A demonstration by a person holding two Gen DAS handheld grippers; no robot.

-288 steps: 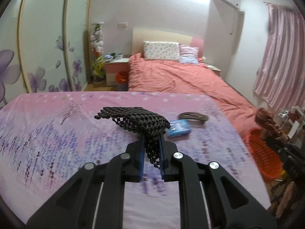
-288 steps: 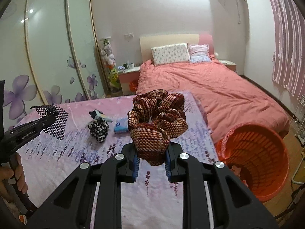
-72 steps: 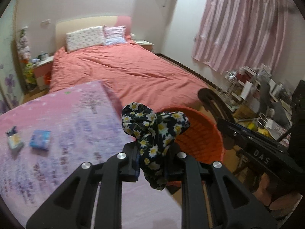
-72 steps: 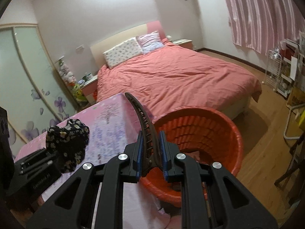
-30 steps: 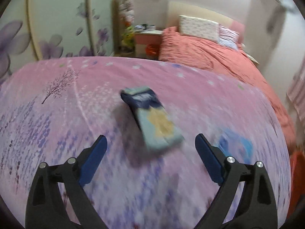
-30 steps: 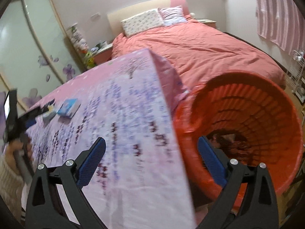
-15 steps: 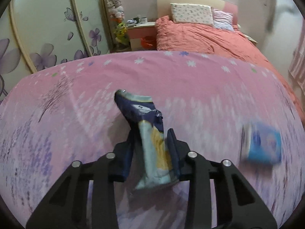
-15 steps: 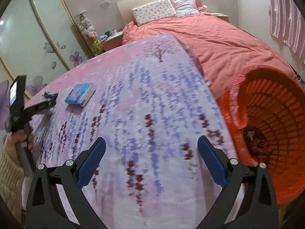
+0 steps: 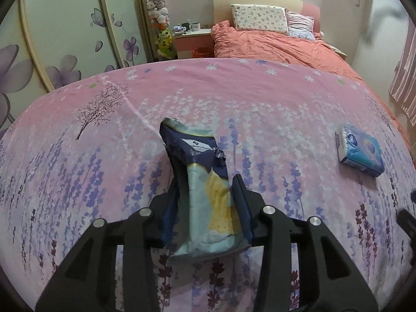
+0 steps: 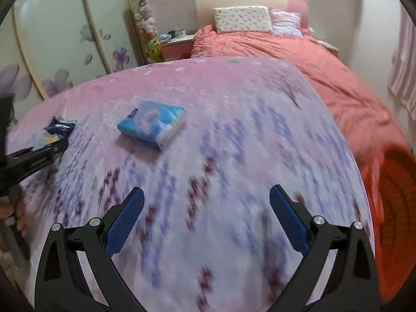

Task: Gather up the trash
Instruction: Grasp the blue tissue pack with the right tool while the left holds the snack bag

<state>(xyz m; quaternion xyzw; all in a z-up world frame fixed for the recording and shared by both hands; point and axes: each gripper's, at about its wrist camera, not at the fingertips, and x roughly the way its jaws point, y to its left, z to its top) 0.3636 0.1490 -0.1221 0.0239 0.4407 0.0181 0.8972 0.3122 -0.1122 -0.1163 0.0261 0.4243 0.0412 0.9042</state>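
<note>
My left gripper (image 9: 208, 197) is shut on a dark blue and pale blue snack wrapper (image 9: 200, 171) that lies on the pink floral table cover (image 9: 104, 130). In the right wrist view the left gripper (image 10: 56, 144) and the wrapper (image 10: 58, 127) show at the far left. A blue tissue pack (image 9: 360, 152) lies to the right on the cover; it also shows in the right wrist view (image 10: 152, 123). My right gripper (image 10: 205, 215) is open and empty above the cover, short of the tissue pack. The orange trash basket (image 10: 395, 208) stands past the table's right edge.
A bed with a salmon duvet (image 10: 325, 72) lies beyond the table. A nightstand (image 9: 191, 39) and sliding wardrobe doors (image 9: 65, 39) stand at the back left. Pink curtains (image 9: 405, 78) hang at the right.
My left gripper has closed on the wrapper. My right gripper, open, has swung left from the basket towards the tissue pack.
</note>
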